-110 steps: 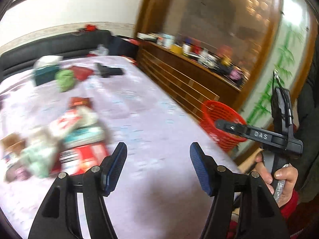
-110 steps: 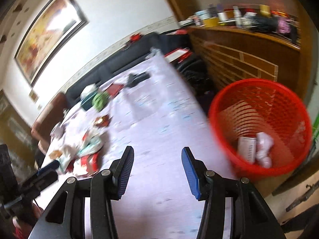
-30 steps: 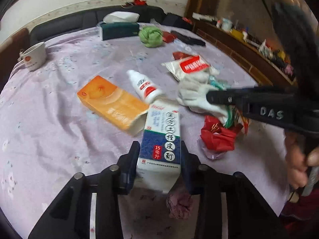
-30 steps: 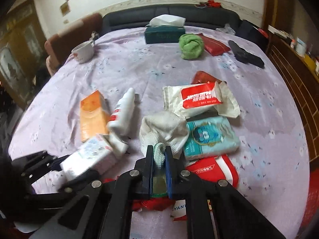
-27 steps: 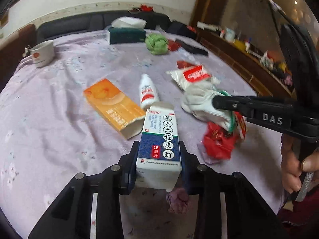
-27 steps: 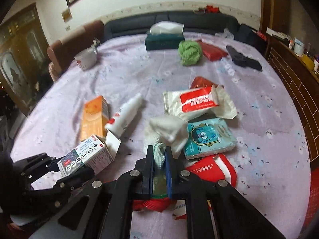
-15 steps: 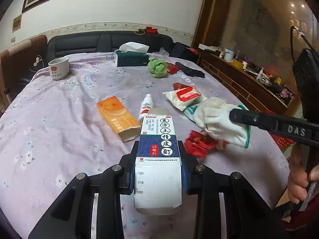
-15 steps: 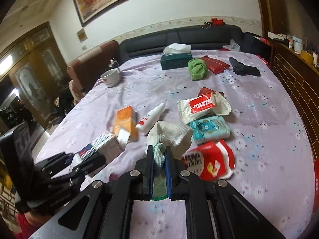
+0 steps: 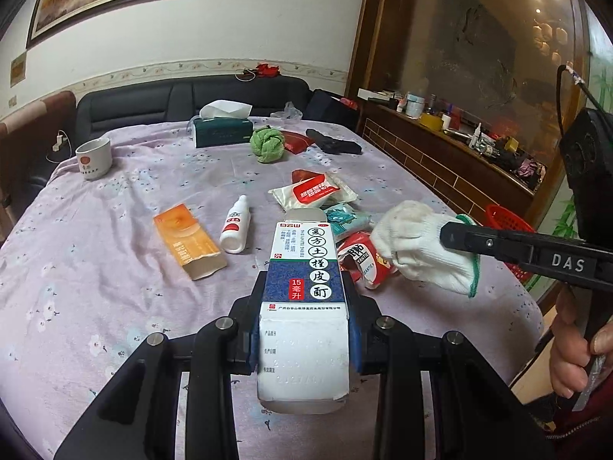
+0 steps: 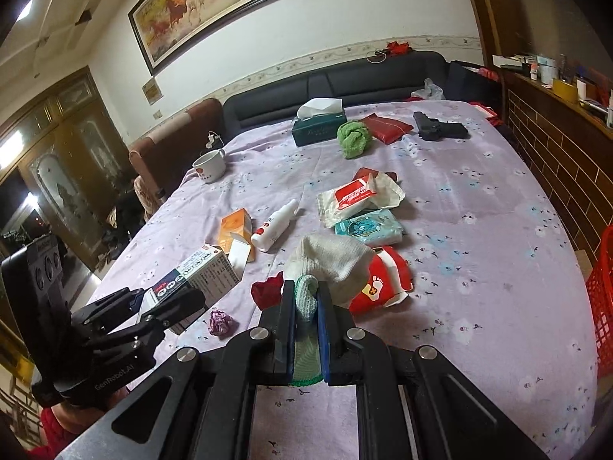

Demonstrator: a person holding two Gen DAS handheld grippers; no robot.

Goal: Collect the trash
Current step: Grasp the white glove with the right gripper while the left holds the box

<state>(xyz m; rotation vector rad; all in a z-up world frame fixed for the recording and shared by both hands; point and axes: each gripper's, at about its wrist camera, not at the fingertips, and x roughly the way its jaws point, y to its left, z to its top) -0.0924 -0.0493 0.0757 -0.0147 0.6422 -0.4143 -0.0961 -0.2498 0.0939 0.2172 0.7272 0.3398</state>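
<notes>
In the left wrist view, the left gripper [image 9: 304,329] at the lower centre of the frame is clamped on a blue-and-white medicine box [image 9: 305,299], held lifted above the lilac tablecloth [image 9: 95,253]. At the right edge, the right gripper [image 9: 456,235] reaches in, its jaws pinched on the cuff of a white work glove [image 9: 419,245] that hangs over a red packet [image 9: 362,262]. An orange carton [image 9: 187,239] and a small white bottle [image 9: 234,226] lie left of centre, a wipes pack [image 9: 312,191] above the middle, and a red basket [image 9: 507,226] shows at the right beyond the table edge. In the right wrist view, the right gripper [image 10: 306,306] at the bottom centre is closed on the glove's green-trimmed cuff, the white work glove [image 10: 331,258] drooping forward onto the red packet [image 10: 379,283]. At the lower left, the left gripper [image 10: 168,299] holds the medicine box [image 10: 201,274] in the air. A crumpled purple scrap [image 10: 220,322] lies on the cloth between the two grippers, and the red basket [image 10: 603,303] sits at the right edge of the frame.
</notes>
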